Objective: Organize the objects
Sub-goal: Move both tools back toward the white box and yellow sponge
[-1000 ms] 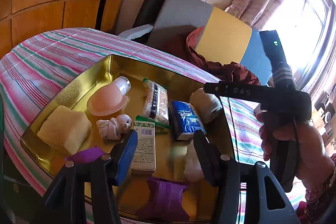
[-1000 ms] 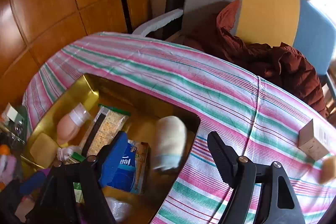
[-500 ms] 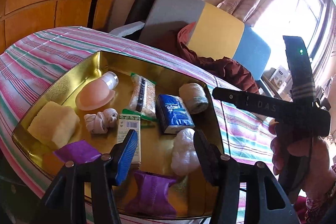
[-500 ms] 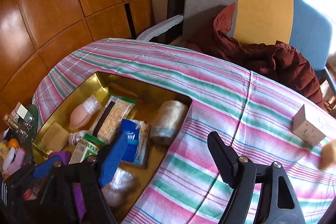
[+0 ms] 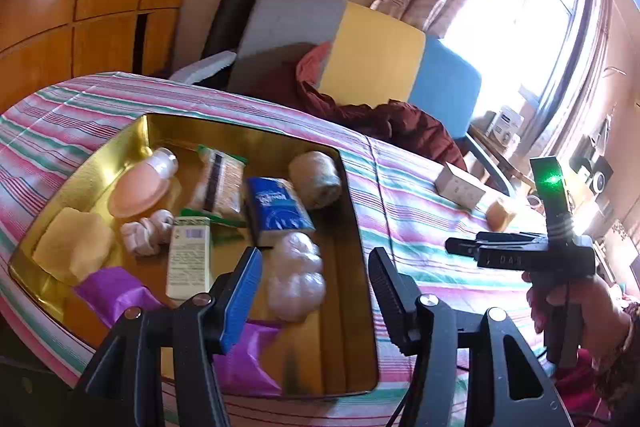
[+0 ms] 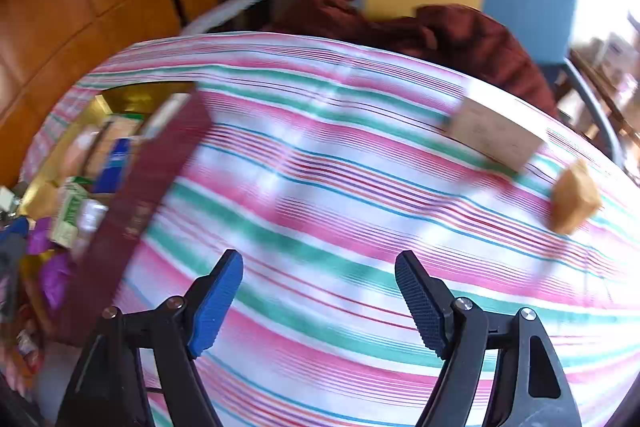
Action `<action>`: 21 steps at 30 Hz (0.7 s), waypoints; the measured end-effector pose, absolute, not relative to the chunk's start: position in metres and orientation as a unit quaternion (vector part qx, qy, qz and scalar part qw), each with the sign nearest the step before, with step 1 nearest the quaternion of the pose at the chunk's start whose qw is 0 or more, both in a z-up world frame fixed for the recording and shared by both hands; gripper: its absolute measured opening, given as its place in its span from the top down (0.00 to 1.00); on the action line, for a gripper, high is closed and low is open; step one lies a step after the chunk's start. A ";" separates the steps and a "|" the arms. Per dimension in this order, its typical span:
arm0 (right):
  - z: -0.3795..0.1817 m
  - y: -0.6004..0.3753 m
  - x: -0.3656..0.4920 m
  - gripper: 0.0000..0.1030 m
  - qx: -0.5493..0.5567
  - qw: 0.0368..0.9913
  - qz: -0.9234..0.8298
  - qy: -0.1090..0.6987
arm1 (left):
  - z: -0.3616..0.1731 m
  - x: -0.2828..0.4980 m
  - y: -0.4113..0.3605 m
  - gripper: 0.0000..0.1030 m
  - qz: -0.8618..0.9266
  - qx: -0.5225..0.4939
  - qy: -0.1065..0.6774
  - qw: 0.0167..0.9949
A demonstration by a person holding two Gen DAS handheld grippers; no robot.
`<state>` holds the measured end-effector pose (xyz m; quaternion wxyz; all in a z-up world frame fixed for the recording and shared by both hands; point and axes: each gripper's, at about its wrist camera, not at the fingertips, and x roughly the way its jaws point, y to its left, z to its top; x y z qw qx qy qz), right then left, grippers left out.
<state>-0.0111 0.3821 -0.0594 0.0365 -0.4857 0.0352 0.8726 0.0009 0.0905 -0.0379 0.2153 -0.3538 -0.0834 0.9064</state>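
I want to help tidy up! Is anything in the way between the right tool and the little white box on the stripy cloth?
Nothing visible. The right tool is open over bare striped cloth, and the white box sits beyond it, with a small brown block off to its side.

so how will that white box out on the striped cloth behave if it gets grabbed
The white box looks like thin card, so probably light and crushable under a hard squeeze. Its flat faces should resist rolling, though a nudge might slide it on the striped cloth.
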 end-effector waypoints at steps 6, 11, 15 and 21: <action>-0.057 0.481 0.009 0.23 -0.477 0.139 0.865 0.063 | -0.037 0.012 0.118 0.46 0.897 -0.362 -0.056 0.248; -0.041 0.544 0.013 0.23 -0.447 0.199 0.869 0.067 | -0.033 0.016 0.145 0.46 0.891 -0.363 -0.025 0.272; -0.036 0.580 0.008 0.23 -0.425 0.221 0.874 0.083 | -0.032 0.018 0.166 0.46 0.887 -0.363 -0.004 0.286; -0.050 0.602 -0.006 0.23 -0.410 0.207 0.880 0.121 | -0.036 0.014 0.194 0.46 0.874 -0.379 0.024 0.304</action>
